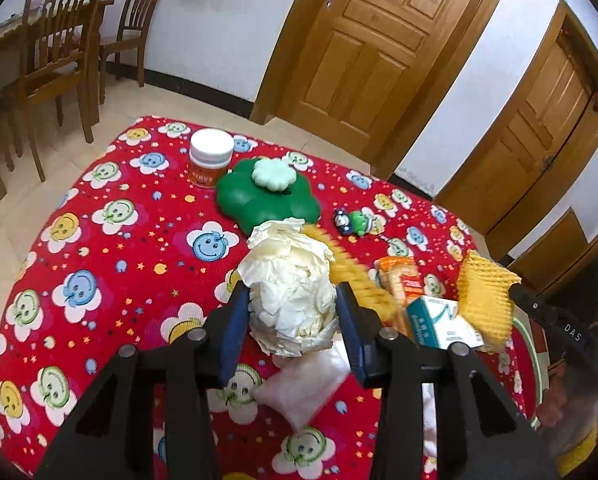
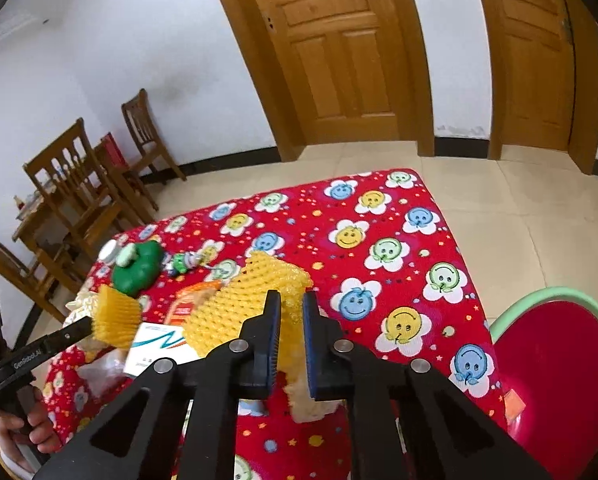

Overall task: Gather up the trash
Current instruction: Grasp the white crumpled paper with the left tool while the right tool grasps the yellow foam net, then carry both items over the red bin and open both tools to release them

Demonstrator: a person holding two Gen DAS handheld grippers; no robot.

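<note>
Both grippers (image 1: 291, 304) (image 2: 291, 316) clamped, left on crumpled paper (image 1: 291, 284), right on yellow foam net (image 2: 243, 300), beside carton (image 1: 439, 320).

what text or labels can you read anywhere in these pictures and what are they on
"DAS": white letters on the black arm of the right tool, left wrist view.
"GenRobot.AI": white letters on the black arm of the left tool, right wrist view.
White and teal cardboard box: print too small to read.
Orange label of the white-lidded jar: blurred.
Orange snack packet: blurred.
</note>
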